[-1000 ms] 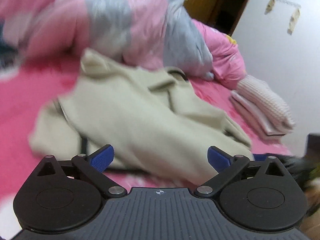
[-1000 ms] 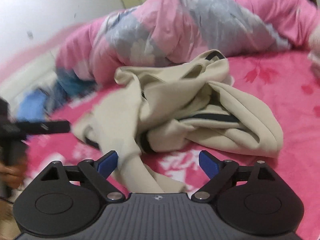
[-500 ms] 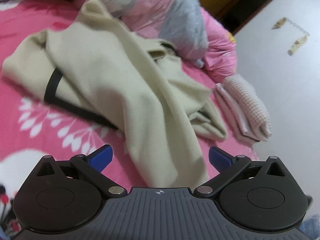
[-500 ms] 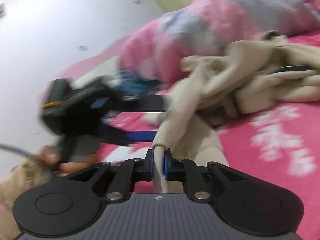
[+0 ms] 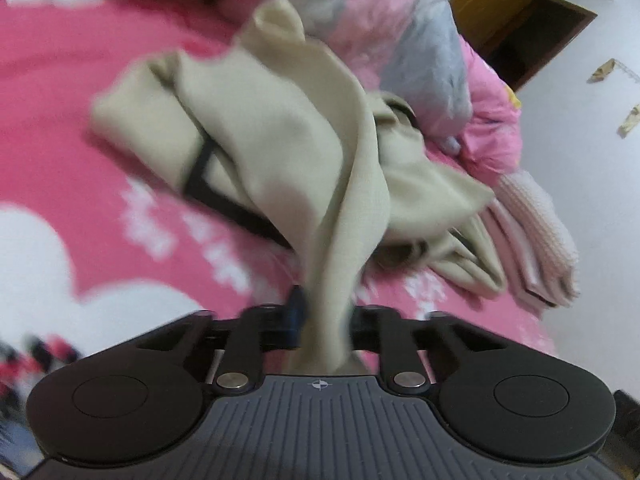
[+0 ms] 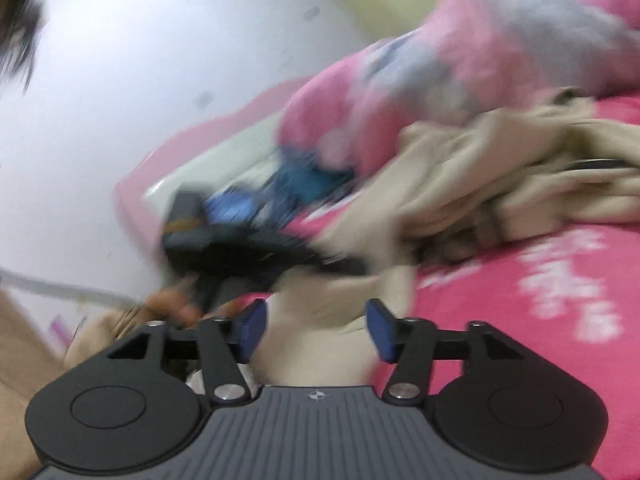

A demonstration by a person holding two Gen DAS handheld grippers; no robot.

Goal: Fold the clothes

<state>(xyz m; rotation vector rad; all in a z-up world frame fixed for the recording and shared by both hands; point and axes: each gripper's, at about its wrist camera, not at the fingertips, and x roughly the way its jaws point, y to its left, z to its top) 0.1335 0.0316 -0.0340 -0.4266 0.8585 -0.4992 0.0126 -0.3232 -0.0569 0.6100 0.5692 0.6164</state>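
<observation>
1. The beige garment with black trim [image 5: 280,140] is seen crumpled in the middle of the left wrist view, on the pink bed sheet with white flower print [image 5: 52,128]. No flat panel or clean fold line is visible on it, so this piece is judged as not folded.
2. A strand of the beige cloth is pinched by the left gripper [image 5: 323,316]; its jaws are closed on the fabric at the lower middle of the frame, and the cloth rises from there toward the heap.
3. The right gripper [image 6: 316,330] is held with its blue pads apart. Beige cloth lies between and under them, but nothing is clamped by it. The picture is blurred.
4. At the right edge of the left wrist view, a pale pink knitted stack [image 5: 532,236] is seen lying flat and neat; it lies as a folded piece would lie.
5. Open sheet is available at the left and lower left of the left wrist view, where the garment could be spread.
6. Room is limited at the upper part by the pink and grey quilt [image 5: 424,40], which touches the garment, and at the right by the white wall [image 5: 592,160] just beside the stack.
</observation>
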